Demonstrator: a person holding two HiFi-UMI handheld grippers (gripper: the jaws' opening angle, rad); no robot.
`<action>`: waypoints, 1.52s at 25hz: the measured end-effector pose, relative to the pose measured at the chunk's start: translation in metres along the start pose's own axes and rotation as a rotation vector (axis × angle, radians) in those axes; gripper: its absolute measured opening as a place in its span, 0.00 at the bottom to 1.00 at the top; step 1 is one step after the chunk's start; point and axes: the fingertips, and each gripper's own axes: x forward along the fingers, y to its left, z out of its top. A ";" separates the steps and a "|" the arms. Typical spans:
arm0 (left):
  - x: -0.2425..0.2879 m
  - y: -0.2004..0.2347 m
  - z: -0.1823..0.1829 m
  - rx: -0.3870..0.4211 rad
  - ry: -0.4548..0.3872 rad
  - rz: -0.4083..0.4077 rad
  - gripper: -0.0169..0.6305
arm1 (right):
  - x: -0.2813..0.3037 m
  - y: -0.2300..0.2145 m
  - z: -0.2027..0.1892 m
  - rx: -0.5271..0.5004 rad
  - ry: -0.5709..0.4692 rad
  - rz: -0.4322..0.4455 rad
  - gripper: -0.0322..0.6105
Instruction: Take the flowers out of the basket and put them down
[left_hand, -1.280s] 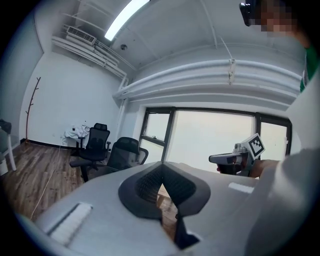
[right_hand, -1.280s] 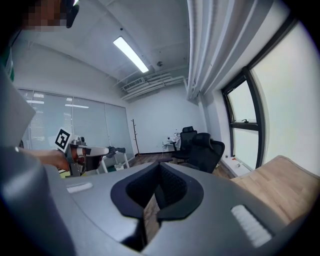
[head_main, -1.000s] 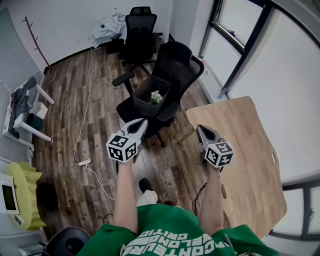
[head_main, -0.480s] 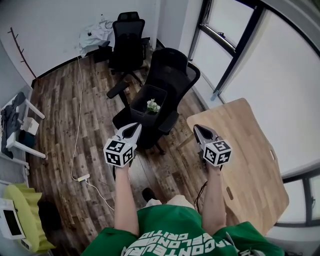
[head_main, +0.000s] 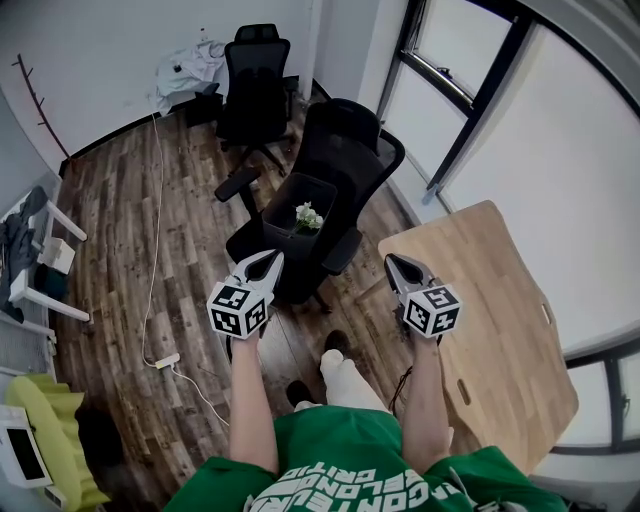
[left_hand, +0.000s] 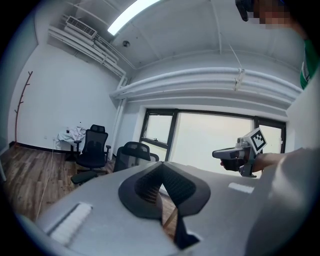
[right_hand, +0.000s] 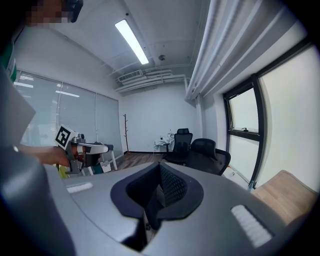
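Left gripper (head_main: 262, 262) and right gripper (head_main: 397, 264) were brought nearer the black office chair (head_main: 350, 150), jaws pressed together, nothing pinched. White flowers (head_main: 308, 216) were left untouched in the dark square basket (head_main: 282, 212) on its seat. Pickup judged not yet started.

A black chair (head_main: 350, 145) stands mid-floor (head_main: 120, 200) on dark wood planks; a second chair (head_main: 255, 60) stands behind it near the white wall, beside a heap of cloth (head_main: 190, 62); a bare branch-like coat stand (head_main: 38, 105) leans at the wall to the left; a white cable (head_main: 152, 280) runs down the planks to a power strip (head_main: 167, 358); a light wooden worktop (head_main: 500, 320) fills the right, under tall dark-framed windows (head_main: 480, 100); a strip lamp (right_hand: 131, 41) glows overhead.
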 end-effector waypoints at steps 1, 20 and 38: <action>0.003 0.002 -0.001 -0.001 0.003 0.000 0.06 | 0.004 -0.002 0.000 0.005 -0.002 0.001 0.06; 0.132 0.082 0.044 0.038 0.003 -0.004 0.06 | 0.144 -0.079 0.031 0.044 0.000 0.086 0.06; 0.296 0.117 0.088 0.101 0.080 0.001 0.06 | 0.237 -0.202 0.068 0.103 -0.047 0.135 0.06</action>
